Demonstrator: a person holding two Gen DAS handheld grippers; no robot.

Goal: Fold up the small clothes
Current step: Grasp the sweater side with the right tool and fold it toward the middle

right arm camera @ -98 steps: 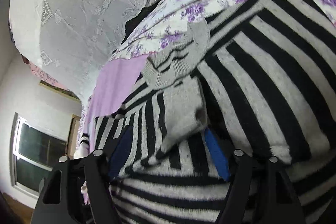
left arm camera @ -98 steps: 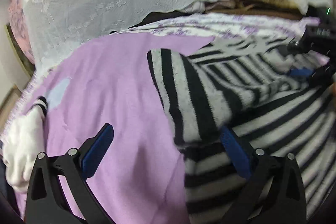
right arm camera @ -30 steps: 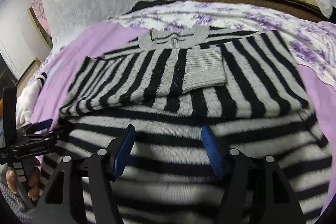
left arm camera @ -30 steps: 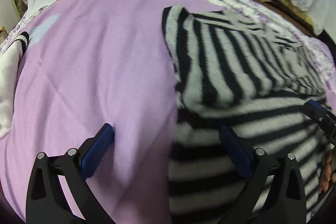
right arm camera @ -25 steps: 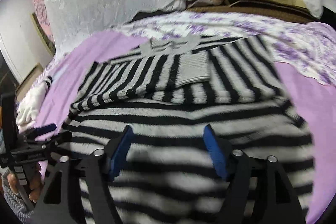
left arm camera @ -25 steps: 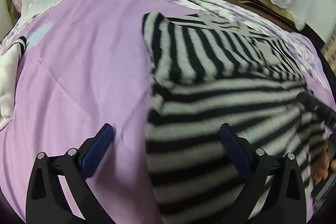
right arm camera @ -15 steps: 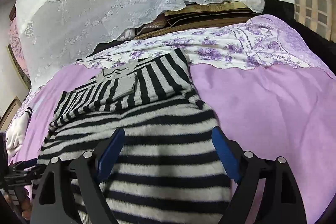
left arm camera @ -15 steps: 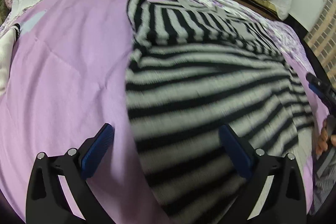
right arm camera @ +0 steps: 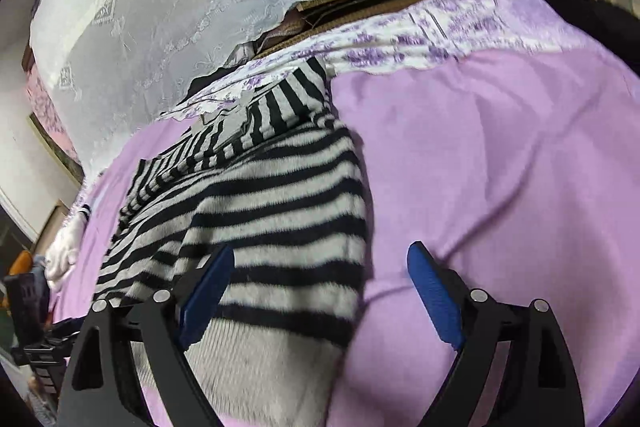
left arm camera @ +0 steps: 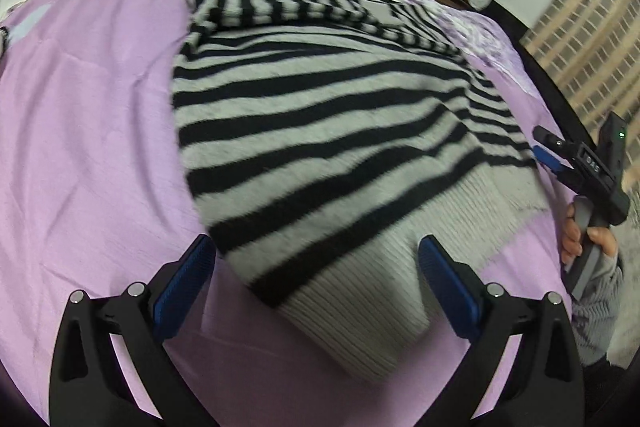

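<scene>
From the left wrist camera, the left gripper point(left arm camera: 316, 277) tilts steeply down toward the bed, its two blue-padded fingers spread wide apart with nothing clamped. The near grey ribbed hem of the striped sweater point(left arm camera: 320, 131) lies between and just beyond the pads, which do not press on it. The sweater lies on the lilac sheet point(left arm camera: 88, 115), its black and grey stripes running across, with a sleeve folded over its far part. At the right edge the right gripper point(left arm camera: 550, 151) shows from the side, next to the sweater's right hem corner; a hand point(left arm camera: 588, 239) in a grey knit sleeve grips its handle from below. A floral cloth point(left arm camera: 480, 27) lies at the far end of the sheet.

From the right wrist camera, the right gripper point(right arm camera: 318, 279) points down at a shallower slant, and its jaws are opening, already wide. The sweater's right edge point(right arm camera: 280, 227) runs between the pads; the left pad is over the stripes, the right pad over bare sheet point(right arm camera: 500, 155). No pad grips the fabric. A white lace curtain point(right arm camera: 180, 7) hangs at the far left. The left gripper's black body point(right arm camera: 28, 307) shows at the near left edge.
</scene>
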